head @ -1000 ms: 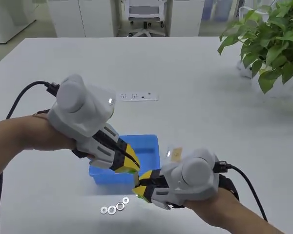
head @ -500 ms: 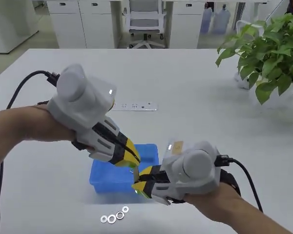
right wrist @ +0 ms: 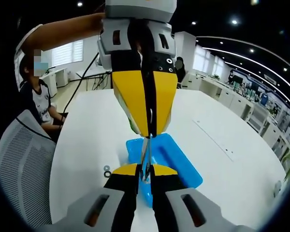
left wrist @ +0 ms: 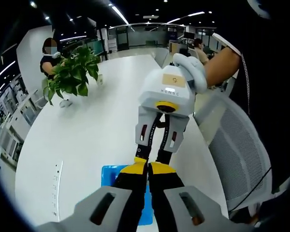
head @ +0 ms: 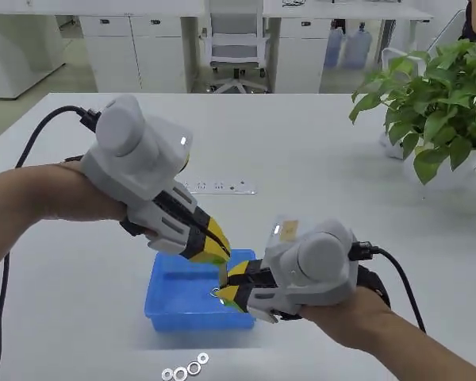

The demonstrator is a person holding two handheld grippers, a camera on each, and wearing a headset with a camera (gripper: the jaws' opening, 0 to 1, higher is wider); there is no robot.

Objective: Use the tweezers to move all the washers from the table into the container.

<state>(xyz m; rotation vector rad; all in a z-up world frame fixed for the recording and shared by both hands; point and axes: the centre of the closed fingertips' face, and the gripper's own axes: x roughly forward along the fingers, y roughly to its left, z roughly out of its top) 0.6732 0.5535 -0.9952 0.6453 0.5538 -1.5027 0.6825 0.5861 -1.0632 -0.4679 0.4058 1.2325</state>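
Left hand-held gripper [head: 217, 251]: jaws shut on the upper end of the tweezers [right wrist: 147, 150], tips angled down over the blue container [head: 168, 305]. Right hand-held gripper [head: 227, 290]: jaws nearly together, pinching the tweezers lower down, also above the container. Cannot tell whether the tweezer tips carry anything. Washers [head: 184, 370]: short row on the white worktop [head: 325, 159], just in front of the container. Socket strip [head: 218, 187] behind the container. Potted plant [head: 436, 95] at far right. Office chair [head: 234, 36] beyond the worktop.
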